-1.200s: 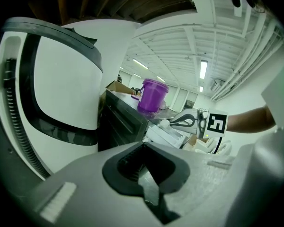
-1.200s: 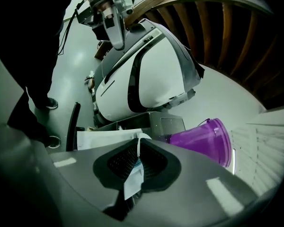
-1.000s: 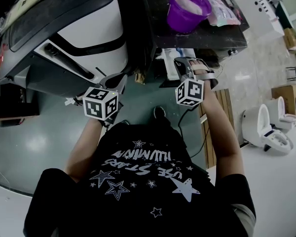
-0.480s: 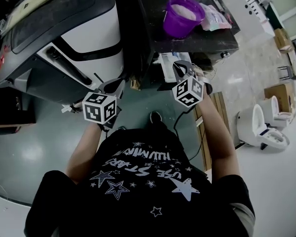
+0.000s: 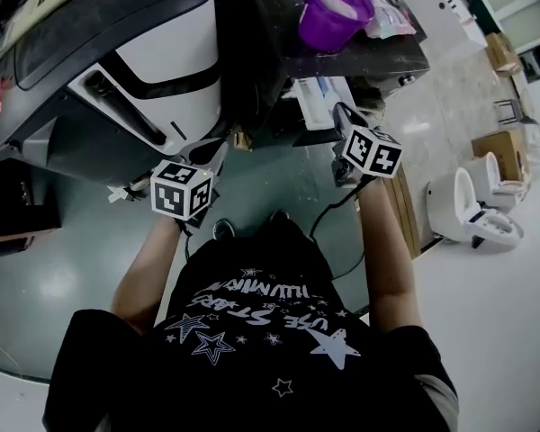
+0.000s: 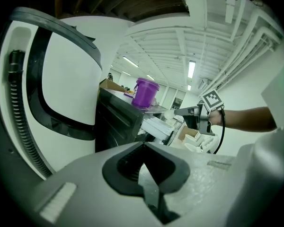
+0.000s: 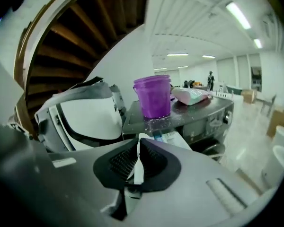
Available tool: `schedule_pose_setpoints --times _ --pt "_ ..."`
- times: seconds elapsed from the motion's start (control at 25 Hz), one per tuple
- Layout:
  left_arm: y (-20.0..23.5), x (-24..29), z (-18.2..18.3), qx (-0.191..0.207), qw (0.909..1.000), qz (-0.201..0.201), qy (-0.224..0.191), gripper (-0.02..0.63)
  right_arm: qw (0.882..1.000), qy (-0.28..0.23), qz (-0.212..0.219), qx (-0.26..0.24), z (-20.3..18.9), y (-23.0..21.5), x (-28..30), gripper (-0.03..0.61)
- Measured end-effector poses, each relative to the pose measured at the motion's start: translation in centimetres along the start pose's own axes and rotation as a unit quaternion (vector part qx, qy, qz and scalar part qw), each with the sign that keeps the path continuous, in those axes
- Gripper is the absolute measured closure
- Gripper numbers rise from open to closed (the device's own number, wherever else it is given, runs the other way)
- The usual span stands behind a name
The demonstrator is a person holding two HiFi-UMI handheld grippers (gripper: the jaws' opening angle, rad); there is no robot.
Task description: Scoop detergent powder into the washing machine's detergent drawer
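Note:
A purple bucket [image 5: 333, 12] holding white powder stands on top of a dark washing machine [image 5: 268, 57]. Its white detergent drawer [image 5: 317, 102] is pulled out below. My right gripper [image 5: 340, 112] hovers just right of the drawer, shut on a thin white scoop [image 7: 137, 167]. The left gripper view shows the scoop's bowl [image 6: 172, 113] sticking out ahead of the right gripper [image 6: 187, 111], and I cannot tell whether it holds powder. My left gripper [image 5: 218, 148] hangs in front of the white machine [image 5: 166, 52], jaws together with nothing between them.
A pink bag [image 5: 391, 21] lies beside the bucket. A wooden pallet [image 5: 401, 207] lies on the floor to the right, with a toilet [image 5: 472, 216] and a cardboard box [image 5: 497, 156] beyond it. A cable runs down from the right gripper.
My right gripper has moved rightward and a little farther out, from over the drawer to its right side. The left gripper has barely shifted.

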State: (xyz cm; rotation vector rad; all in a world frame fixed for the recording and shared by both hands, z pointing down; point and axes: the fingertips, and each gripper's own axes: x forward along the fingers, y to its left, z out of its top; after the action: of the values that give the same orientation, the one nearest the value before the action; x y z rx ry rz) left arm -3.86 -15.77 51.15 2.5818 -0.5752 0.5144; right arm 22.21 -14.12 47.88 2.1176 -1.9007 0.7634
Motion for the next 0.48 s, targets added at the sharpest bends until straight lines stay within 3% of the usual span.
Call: schedule_pose_setpoints --times 0.24,0.48 --pt "-0.3 -0.2 0.1 -0.013 0.9998 -0.011 -0.011 0.612 0.988 -0.052 0.041 0.141 0.3 2.3 -2.5 0.541" --pt "-1.4 0.6 -0.5 -0.008 0.9998 -0.018 -0.004 0.612 0.985 -0.067 0.064 0.142 -0.4 4.3 -4.2 0.543"
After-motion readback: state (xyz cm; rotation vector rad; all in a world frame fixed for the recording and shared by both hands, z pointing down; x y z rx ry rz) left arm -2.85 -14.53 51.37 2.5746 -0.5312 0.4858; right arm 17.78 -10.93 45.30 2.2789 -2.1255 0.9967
